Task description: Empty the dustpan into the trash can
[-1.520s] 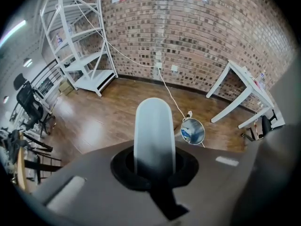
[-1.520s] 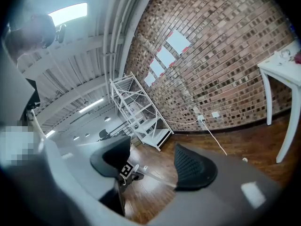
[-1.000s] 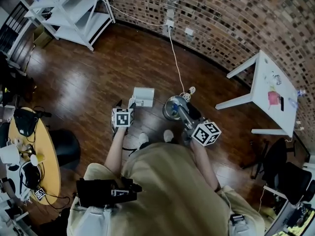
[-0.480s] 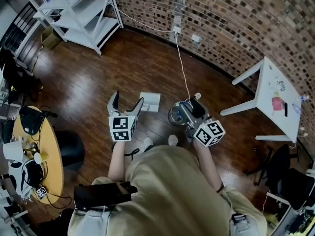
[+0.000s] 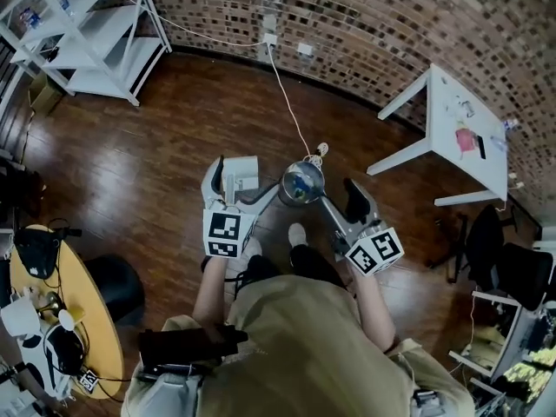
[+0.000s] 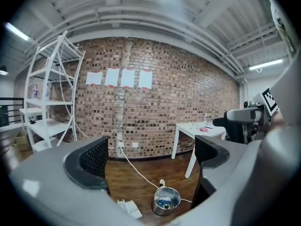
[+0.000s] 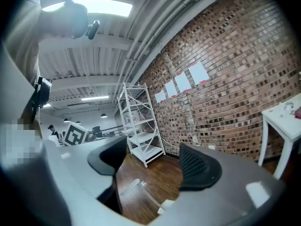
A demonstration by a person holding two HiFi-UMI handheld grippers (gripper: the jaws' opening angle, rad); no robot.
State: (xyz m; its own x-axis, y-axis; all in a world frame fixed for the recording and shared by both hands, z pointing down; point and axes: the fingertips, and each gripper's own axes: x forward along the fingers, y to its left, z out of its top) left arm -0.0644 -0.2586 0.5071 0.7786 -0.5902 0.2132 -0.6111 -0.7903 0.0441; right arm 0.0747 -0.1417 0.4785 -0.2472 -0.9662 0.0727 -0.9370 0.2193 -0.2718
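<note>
A small metal trash can stands on the wood floor with blue scraps inside. The white dustpan lies flat just left of it, also low in the left gripper view. My left gripper hovers above the dustpan; its jaws have just been opening and stand wide with nothing between them. My right gripper is raised to the right of the can. Its jaws have just been opening too and hold nothing.
A white cable runs from a wall socket to the can. A white table stands at the right and a white shelf unit at the back left. A round wooden table with clutter is at the left. A white strip lies on the floor.
Both grippers have lifted from beside the dustpan and can. The left jaws have spread wide and the right jaws have parted. Dustpan and can remain on the floor.
</note>
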